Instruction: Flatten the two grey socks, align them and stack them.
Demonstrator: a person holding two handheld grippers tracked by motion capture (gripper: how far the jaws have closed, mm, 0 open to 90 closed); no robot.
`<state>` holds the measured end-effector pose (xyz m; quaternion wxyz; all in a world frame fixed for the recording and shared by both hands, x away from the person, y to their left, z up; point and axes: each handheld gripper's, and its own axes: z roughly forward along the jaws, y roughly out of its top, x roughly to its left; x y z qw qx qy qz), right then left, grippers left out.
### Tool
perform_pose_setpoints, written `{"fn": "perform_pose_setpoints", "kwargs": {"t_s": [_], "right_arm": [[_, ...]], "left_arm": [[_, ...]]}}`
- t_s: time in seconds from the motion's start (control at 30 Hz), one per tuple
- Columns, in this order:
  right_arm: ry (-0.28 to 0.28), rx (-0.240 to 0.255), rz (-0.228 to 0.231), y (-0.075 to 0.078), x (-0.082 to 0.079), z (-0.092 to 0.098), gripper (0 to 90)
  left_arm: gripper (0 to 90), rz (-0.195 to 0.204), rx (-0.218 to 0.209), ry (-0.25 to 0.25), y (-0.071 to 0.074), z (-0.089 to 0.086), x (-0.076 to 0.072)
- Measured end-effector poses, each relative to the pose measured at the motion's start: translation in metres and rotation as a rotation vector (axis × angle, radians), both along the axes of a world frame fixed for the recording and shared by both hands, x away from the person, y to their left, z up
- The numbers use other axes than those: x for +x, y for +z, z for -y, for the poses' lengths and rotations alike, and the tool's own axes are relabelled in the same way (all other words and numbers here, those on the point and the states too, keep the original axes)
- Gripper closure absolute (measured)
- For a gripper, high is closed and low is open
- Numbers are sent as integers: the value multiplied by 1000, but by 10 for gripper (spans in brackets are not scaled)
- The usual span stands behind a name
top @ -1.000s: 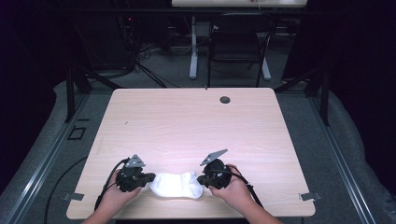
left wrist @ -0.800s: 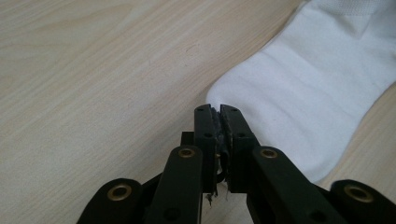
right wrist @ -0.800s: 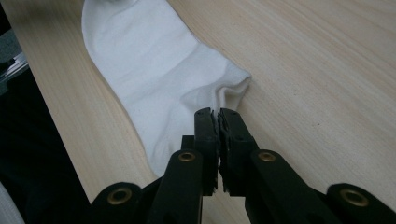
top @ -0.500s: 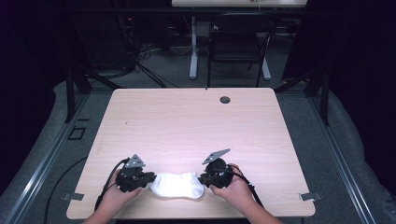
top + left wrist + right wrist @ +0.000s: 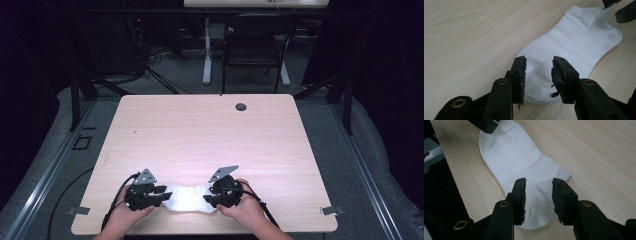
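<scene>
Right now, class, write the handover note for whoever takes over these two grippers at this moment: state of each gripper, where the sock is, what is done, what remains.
Left gripper: open, jaws have just been opening, astride the toe end of the white sock, pads off it.
Right gripper: open, jaws have just been opening, over the cuff end, not gripping.
Sock: flat and stretched out near the front edge of the table, between the grippers.
Done: sock laid out and let go at both ends.
Left: probably drawing both grippers back; anything further I cannot tell.

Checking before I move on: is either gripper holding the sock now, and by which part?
Neither. The white sock lies flat; left gripper and right gripper have just been opening, jaws apart over its two ends.
</scene>
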<state>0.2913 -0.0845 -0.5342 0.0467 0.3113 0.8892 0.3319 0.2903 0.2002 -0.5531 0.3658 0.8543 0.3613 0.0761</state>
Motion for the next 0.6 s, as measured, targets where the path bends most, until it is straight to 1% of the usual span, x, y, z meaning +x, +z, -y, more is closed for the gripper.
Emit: {"fn": "perform_pose_setpoints", "kwargs": {"t_s": [0.1,0.2,0.23,0.3,0.37,0.43,0.5,0.6], "right_arm": [[5,-10,9,-7,-1,-3,605],[15,-37,17,-13,-1,-5,596],[14,-29,16,-15,-1,-5,596],[13,-38,21,-17,-2,-5,589],[16,-60,25,-20,-2,-4,581],[5,-50,28,-22,-3,-3,570],[-3,-38,30,-24,-4,-2,558],[0,-43,31,-25,-5,0,556]], "left_arm": [[609,-1,-1,-2,-2,0,0],[607,-10,-1,-2,-4,0,-1],[607,-9,4,-5,-5,0,-1],[607,-9,11,-7,-7,1,-2],[607,-14,16,-13,-9,1,-2],[607,-23,20,-16,-10,2,-4],[601,-16,33,-24,-12,2,-4],[577,-24,37,-25,-15,3,-7]]}}
